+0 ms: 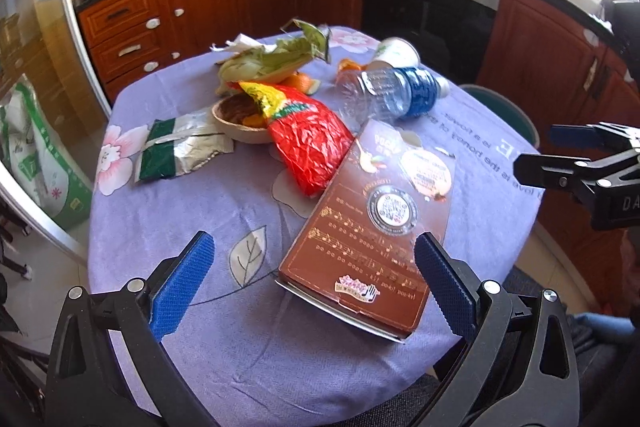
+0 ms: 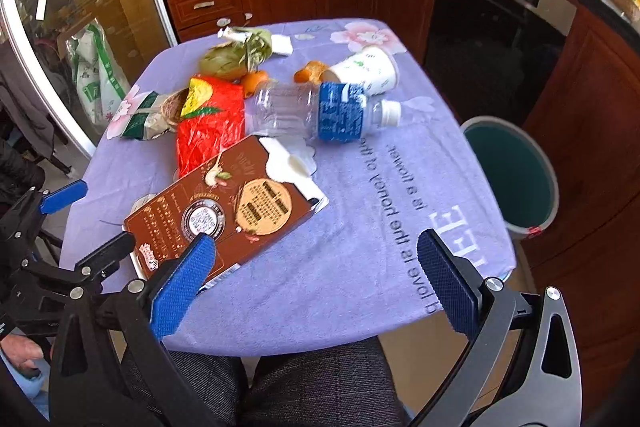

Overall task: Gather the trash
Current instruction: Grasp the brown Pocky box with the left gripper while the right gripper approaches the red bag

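Both claws hang spread and empty above the worktop's [image 1: 248,367] near edge: the left claw [image 1: 314,283] and the right claw [image 2: 316,283]. A brown box [image 1: 360,243] lies by that edge. A red bag [image 1: 308,139] and clear bottle [image 2: 316,111] sit mid-worktop; a paper cup [image 2: 368,69] and what seem to be vegetable scraps [image 1: 276,57] lie toward the far edge.

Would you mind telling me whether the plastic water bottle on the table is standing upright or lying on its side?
On its side: the water bottle lies flat on the purple tablecloth, white cap pointing toward the bin.
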Demonstrator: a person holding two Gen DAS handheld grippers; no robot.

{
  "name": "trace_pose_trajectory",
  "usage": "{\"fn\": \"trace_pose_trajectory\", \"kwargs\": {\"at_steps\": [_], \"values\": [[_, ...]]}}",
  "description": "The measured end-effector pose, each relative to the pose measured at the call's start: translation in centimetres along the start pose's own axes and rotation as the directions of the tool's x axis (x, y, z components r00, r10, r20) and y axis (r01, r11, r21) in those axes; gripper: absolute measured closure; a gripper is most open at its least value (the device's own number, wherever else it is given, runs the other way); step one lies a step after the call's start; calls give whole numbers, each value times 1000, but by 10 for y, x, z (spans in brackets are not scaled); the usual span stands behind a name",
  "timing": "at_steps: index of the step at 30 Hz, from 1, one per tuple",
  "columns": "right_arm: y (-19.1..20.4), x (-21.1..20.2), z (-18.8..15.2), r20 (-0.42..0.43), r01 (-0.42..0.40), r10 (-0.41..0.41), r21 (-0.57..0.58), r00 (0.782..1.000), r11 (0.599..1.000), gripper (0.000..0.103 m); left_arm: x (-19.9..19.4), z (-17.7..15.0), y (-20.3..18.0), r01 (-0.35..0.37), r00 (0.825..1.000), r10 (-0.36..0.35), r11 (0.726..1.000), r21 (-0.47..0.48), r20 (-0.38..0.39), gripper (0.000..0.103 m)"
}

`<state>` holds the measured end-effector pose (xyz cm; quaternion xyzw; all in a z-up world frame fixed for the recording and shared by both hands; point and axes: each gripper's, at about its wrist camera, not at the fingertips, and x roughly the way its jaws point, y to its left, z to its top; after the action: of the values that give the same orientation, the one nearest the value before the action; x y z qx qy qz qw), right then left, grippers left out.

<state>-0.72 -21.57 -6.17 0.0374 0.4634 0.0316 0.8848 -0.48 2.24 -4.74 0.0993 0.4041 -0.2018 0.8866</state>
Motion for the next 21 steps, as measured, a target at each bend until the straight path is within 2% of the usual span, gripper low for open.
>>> {"fn": "trace_pose_trajectory", "kwargs": {"at_steps": [6,9,11,12,14,17,21], "values": [[8,30,-8,-90,-82,82,9,993,997,7,24,-11,0,101,992,-94,992,80,-87,3],[8,41,-5,-124,-117,119,22,985,993,23,30,-9,13,162,982,-153,984,72,-114,3],[7,48,-1,-147,-116,118,22,982,993,46,34,-4,23,199,974,-189,977,70,-125,3],[6,52,1,-157,-108,110,21,981,994,52,34,-1,27,216,970,-206,974,70,-130,3],[4,63,4,-178,-78,80,15,981,997,76,36,6,33,253,961,-241,964,77,-138,3],[-3,71,6,-204,-19,20,3,979,1000,85,44,17,39,304,944,-288,949,83,-163,7],[-18,77,14,-213,28,-26,8,977,1000,86,58,25,38,386,906,-357,917,98,-225,13]]}}
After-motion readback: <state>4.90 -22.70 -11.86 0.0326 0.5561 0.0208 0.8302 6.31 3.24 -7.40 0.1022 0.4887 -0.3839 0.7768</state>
